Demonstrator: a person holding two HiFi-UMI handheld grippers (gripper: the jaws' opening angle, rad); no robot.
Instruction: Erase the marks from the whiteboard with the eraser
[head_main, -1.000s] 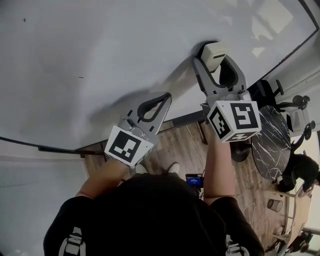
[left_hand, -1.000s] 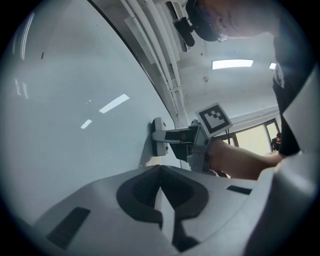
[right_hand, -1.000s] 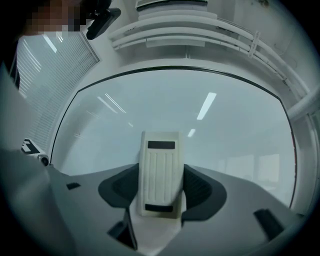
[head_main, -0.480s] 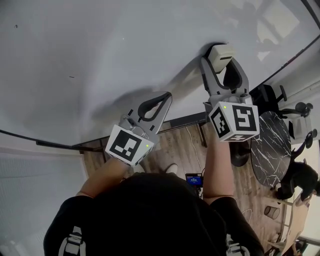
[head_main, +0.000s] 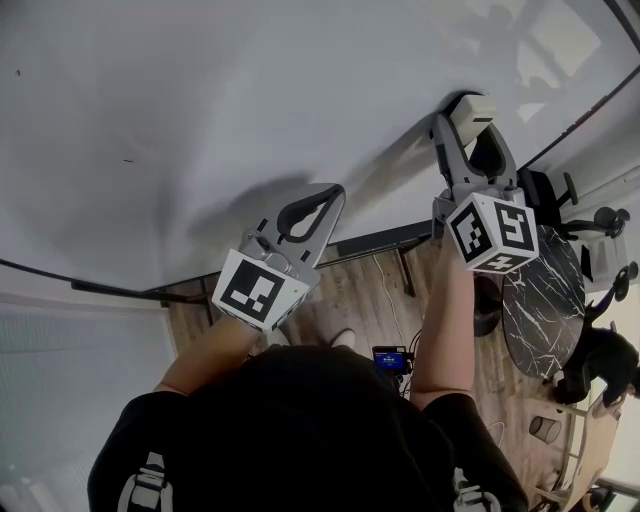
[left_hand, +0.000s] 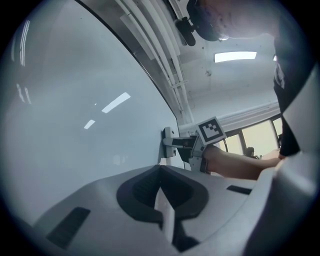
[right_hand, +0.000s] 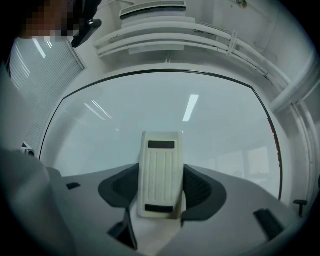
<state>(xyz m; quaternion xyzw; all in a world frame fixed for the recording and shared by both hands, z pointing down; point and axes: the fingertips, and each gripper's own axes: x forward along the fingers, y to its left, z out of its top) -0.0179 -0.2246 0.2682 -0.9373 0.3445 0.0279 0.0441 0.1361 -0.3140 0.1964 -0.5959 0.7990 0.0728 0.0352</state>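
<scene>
L gripper (head_main: 336, 191) closed, R gripper (head_main: 470, 120) clamped.

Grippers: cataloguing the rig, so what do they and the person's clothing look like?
The left gripper and right gripper are grey plastic with dark ribbed pads. Each carries a white cube of black square markers. The person wears a black short-sleeved top.

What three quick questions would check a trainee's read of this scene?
1. Which gripper holds the eraser? A left, B right, C neither.
2. True or false: the left gripper has its jaws wide apart.
3. Fill in: the eraser lies flat against the ____.

Key:
1. B. The right gripper is clamped on it.
2. False. Its jaws are together and hold nothing.
3. whiteboard
</scene>
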